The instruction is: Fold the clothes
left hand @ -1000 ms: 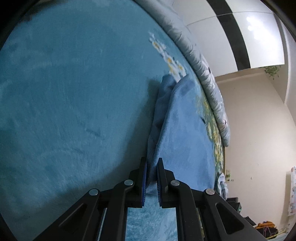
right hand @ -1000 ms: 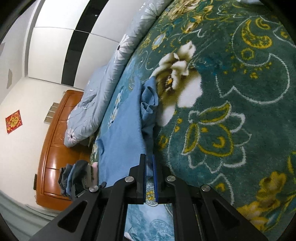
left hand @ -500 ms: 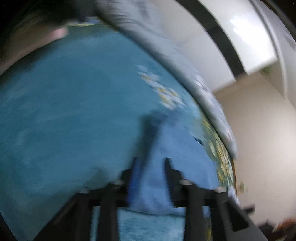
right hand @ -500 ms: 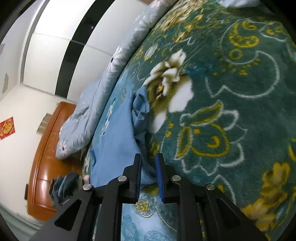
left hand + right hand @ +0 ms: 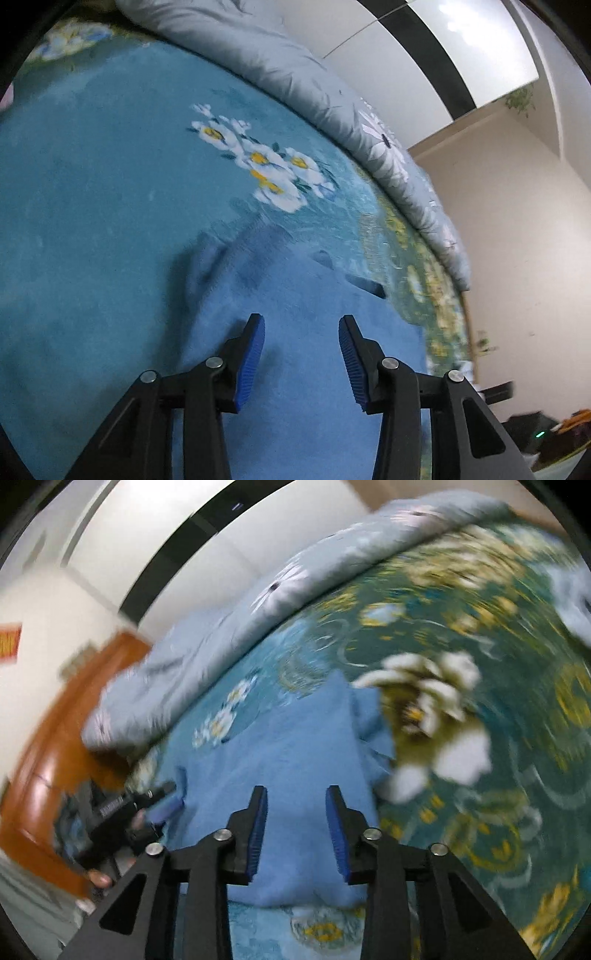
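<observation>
You are spreading both tongs, left gripper (image 5: 301,321) and right gripper (image 5: 293,792), nothing pinched between them. The blue garment (image 5: 291,753) is lying released on the floral blanket (image 5: 92,192), probably so the fold settles flat.

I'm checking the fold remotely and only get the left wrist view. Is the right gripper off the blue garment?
Observer: Yes. The right gripper has its jaws opening, with nothing pinched between them; the blue garment lies on the blanket beyond them.
Operator: What is on the garment's far side from me?
Observer: A big white flower with a yellow centre in the dark green part of the blanket, right beside the garment's rumpled edge.
Operator: Can you see my gripper from there?
Observer: Yes, the left gripper shows at the garment's other edge, blurred, with a wooden headboard behind it.
</observation>
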`<move>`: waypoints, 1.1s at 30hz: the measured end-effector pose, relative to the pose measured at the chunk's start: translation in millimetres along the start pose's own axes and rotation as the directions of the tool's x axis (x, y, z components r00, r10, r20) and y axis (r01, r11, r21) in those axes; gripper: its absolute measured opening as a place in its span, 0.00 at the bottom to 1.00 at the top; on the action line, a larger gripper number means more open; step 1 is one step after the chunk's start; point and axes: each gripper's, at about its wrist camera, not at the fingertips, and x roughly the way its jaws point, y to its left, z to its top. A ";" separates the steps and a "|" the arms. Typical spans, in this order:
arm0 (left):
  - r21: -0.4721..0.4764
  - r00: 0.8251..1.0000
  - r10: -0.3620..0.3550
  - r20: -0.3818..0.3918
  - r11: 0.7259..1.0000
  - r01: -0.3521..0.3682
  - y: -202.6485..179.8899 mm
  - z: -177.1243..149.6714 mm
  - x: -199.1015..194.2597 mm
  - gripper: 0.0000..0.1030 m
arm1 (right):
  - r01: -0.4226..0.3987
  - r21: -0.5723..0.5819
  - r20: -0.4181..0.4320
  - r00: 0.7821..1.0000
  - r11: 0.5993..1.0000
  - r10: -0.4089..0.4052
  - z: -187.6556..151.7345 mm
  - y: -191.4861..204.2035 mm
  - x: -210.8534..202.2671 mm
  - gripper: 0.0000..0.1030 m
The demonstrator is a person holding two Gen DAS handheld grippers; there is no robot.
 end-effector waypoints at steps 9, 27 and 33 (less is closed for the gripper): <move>-0.109 1.000 -0.010 -0.010 0.994 0.009 35.3 12.7 -1.1 0.46 | 0.092 -0.043 -0.057 0.994 0.995 -0.094 9.5 -3.2 54.6 0.38; 0.255 0.976 0.192 0.099 0.944 -0.211 -51.7 -42.4 -23.3 0.87 | 0.036 0.121 0.081 0.996 0.992 -0.046 -60.5 -51.0 -27.0 0.63; 0.397 0.973 0.229 0.006 0.893 -0.213 -77.0 -76.4 3.5 0.87 | -0.046 0.217 0.070 0.997 0.975 0.031 -77.4 -63.4 -29.3 0.66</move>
